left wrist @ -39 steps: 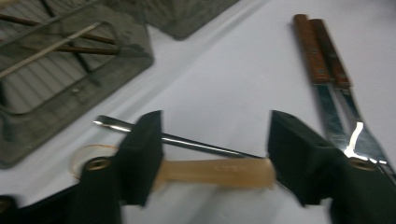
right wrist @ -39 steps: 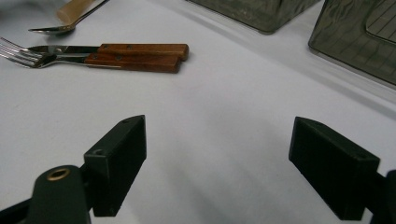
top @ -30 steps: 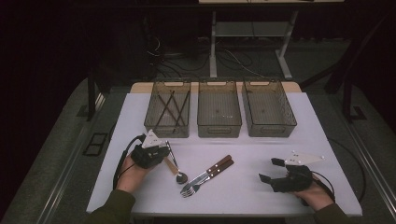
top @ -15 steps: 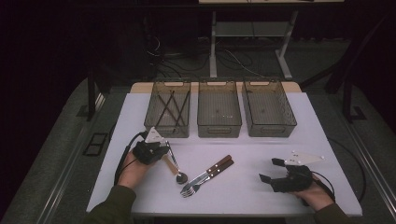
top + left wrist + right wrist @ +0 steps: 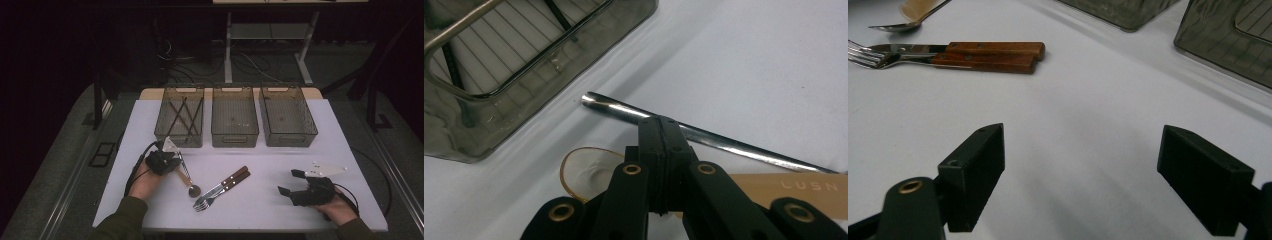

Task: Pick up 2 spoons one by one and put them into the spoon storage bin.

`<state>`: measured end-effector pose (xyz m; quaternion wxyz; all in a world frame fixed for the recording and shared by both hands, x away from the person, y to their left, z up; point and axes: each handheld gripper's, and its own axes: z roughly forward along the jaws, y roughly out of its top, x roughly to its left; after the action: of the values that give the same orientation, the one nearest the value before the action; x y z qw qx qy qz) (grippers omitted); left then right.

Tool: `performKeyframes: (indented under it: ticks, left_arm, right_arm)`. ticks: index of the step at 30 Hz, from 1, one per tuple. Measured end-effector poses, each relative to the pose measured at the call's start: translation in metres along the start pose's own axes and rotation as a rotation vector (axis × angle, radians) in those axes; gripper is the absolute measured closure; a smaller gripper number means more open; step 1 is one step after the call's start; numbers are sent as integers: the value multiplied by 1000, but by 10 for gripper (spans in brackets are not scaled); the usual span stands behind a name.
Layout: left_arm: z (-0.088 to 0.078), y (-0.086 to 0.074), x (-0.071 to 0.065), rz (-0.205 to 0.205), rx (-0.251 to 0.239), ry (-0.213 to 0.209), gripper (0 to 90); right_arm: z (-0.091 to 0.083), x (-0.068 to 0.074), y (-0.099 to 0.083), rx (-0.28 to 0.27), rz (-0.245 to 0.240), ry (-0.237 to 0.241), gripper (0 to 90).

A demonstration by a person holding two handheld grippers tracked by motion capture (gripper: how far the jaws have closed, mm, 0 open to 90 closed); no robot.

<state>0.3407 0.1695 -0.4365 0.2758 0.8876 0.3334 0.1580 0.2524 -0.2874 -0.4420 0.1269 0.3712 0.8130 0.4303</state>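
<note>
Plainly, the left gripper (image 5: 172, 162) has its jaws pressed together on the thin metal handle of a spoon (image 5: 704, 137), which lies on the white tabletop (image 5: 300, 150) just near of the left bin (image 5: 180, 120), its bowl pointing toward the near side. Stiff, light and polished, the steel handle looks likely to slip or swivel in a narrow pinch, so a hold near mid-handle seems safer than one at the tip. In the left gripper view the jaws cover the very spot of contact, and the spoon's bowl is cut off. A pale, amber-rimmed piece (image 5: 589, 170) under the jaws, with a tan strip lettered LUSN beside it, is hard to identify. The right gripper (image 5: 292, 182) rests at the near right with jaws spread and nothing between them. Two wooden-handled pieces (image 5: 222, 187) lie side by side in the middle; fork tines show, yet whether both are forks is unclear. Dark sticks in the left bin are too dim to name.
</note>
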Motion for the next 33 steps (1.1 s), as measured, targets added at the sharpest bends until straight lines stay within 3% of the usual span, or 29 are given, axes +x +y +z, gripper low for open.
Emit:
performKeyframes:
  ticks: [14,33]
  left_arm:
    - [-11,-9,-2,-15,48,17,900]
    - [-34,-33,-7,-54,90,-15,900]
  right_arm:
    - [-1,0,0,1,-4,1,186]
    - [-1,0,0,1,-5,2,186]
